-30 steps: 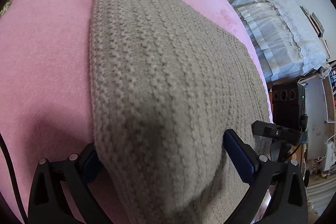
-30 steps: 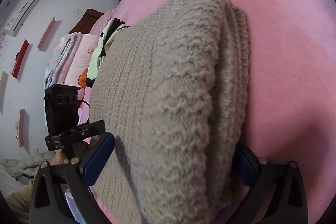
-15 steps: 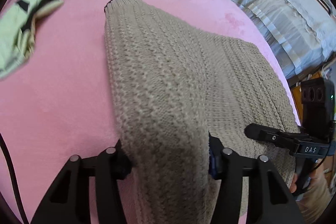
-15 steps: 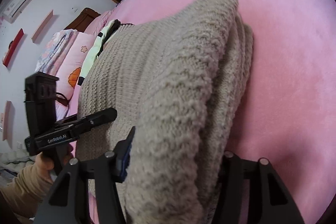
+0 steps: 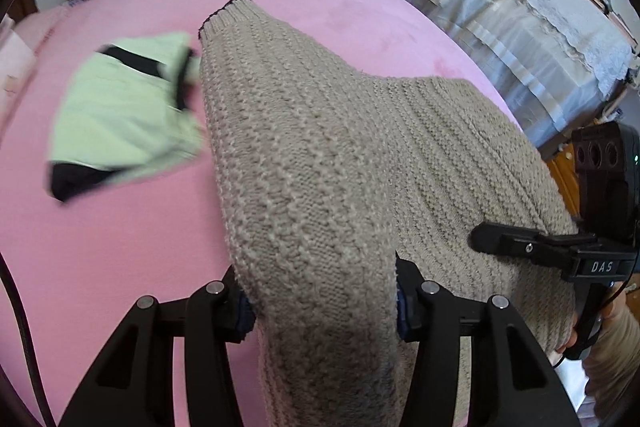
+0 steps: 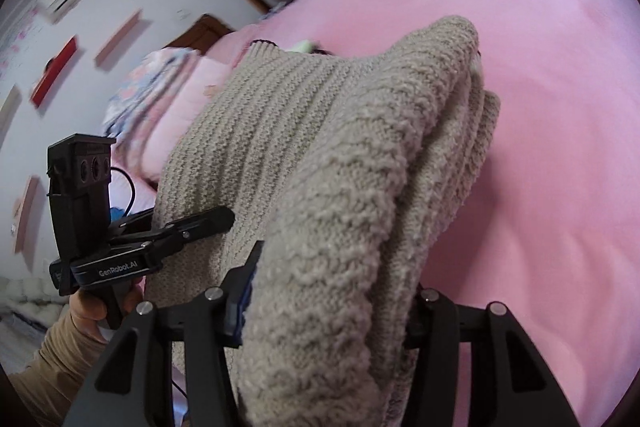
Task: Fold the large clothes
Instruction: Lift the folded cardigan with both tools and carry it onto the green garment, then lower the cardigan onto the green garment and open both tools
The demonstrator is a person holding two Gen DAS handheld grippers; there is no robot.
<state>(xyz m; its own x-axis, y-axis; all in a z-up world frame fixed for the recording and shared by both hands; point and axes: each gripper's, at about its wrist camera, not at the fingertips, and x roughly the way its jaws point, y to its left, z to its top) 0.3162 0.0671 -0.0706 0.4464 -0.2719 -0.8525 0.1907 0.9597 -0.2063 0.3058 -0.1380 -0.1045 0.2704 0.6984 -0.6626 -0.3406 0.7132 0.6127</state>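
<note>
Knitted beige sweater [image 5: 320, 163] bunches thickly between both grippers: left gripper [image 5: 322, 301] and right gripper [image 6: 328, 303] each pinch a fold at bottom centre. Keep both grips firm and level while carrying the edge over the pink bed [image 5: 120, 247], clear of the green garment [image 5: 120, 111] at left.

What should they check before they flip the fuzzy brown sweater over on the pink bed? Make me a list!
1. Left gripper pinching the sweater: ok, knit bunched between its fingers.
2. Right gripper pinching it too: ok, a thick fold fills it.
3. Both holding the same end: ok, each shows beside the other.
4. Landing spot on the pink blanket: ok on the bare part.
5. Green garment out of the way: not ok, it lies right beside the sweater.
6. Far cuff lying flat: cannot tell.
</note>
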